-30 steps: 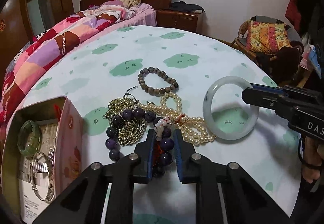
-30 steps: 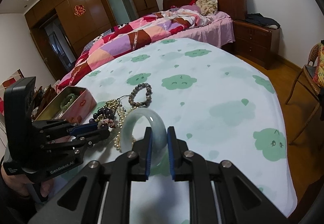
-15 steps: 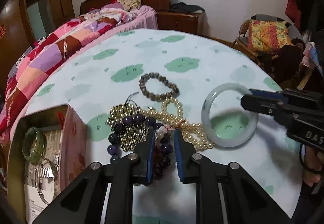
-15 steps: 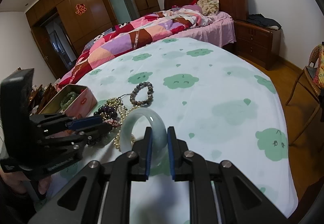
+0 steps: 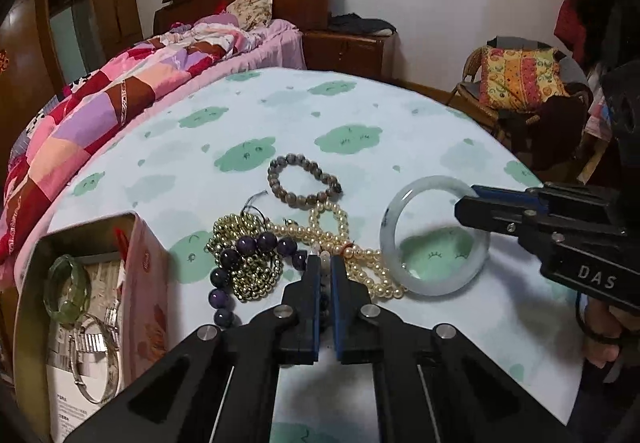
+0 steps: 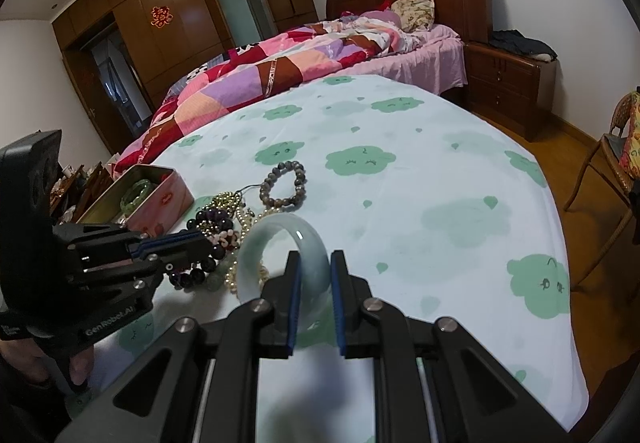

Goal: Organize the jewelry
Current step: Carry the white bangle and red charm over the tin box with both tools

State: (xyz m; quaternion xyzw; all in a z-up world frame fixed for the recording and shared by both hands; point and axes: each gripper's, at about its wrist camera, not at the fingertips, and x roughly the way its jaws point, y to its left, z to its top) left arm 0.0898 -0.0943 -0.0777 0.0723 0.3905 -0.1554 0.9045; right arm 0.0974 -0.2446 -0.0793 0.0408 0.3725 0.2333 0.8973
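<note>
My left gripper [image 5: 325,263] has its jaws closing to a thin slit on the purple bead bracelet [image 5: 256,243], pinching it at its small white beads; the rest trails left over the gold bead chain [image 5: 248,279]. My right gripper [image 6: 314,271] is shut on the near rim of a pale jade bangle [image 6: 280,231], whose far side lies beside the pearl necklace [image 5: 360,267]. In the left wrist view the right gripper [image 5: 462,205] reaches in from the right onto the bangle [image 5: 394,219]. A grey-brown bead bracelet [image 5: 304,181] lies apart, farther back.
An open pink tin [image 5: 132,221] stands at the left of the pile, holding a green bangle [image 5: 66,289] and a metal watch band [image 5: 94,363]. The cloud-print tablecloth [image 6: 440,203] stretches right and back. A bed lies behind and a chair [image 5: 516,83] to the right.
The left jaws have closed from a wide gap to a slit around the purple bracelet's beads. The right gripper and the bangle have stayed where they were.
</note>
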